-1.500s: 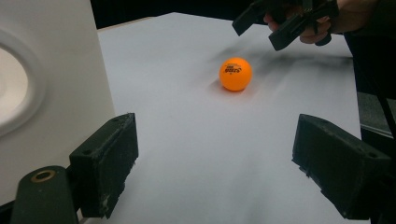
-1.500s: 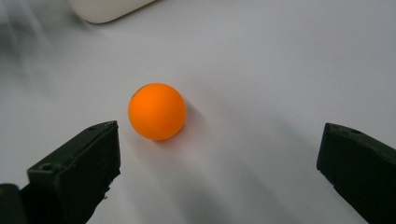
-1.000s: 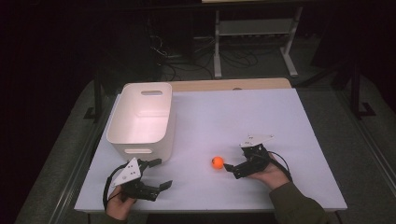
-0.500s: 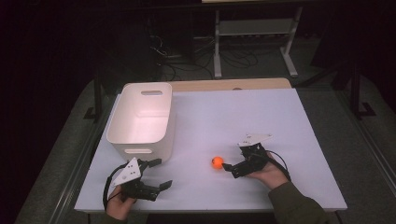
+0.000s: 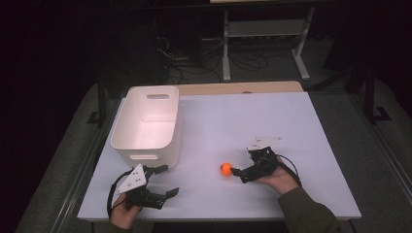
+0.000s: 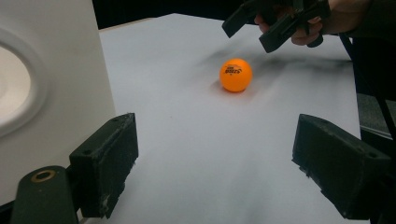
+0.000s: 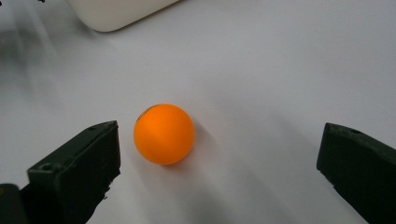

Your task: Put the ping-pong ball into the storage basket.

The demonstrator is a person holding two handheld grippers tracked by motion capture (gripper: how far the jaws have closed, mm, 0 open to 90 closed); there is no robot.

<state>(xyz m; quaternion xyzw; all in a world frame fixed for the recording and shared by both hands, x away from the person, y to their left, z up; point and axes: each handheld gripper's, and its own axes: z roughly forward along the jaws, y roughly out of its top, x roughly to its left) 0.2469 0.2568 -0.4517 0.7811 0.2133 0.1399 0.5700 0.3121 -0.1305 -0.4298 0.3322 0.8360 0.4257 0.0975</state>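
An orange ball lies on the white table top, right of the middle near the front. My right gripper is open just to its right, jaws pointing left at it. In the right gripper view the ball sits between the wide-apart jaws, close to the left one and touching neither; the right gripper holds nothing. My left gripper rests open at the front left, also with nothing in it. Its view has the ball farther off, ahead of the left gripper, with the right gripper beyond.
A white bin with handle cut-outs stands at the left of the table, just behind my left gripper; its wall is close on the left in the left gripper view. A metal shelf frame stands on the floor behind the table.
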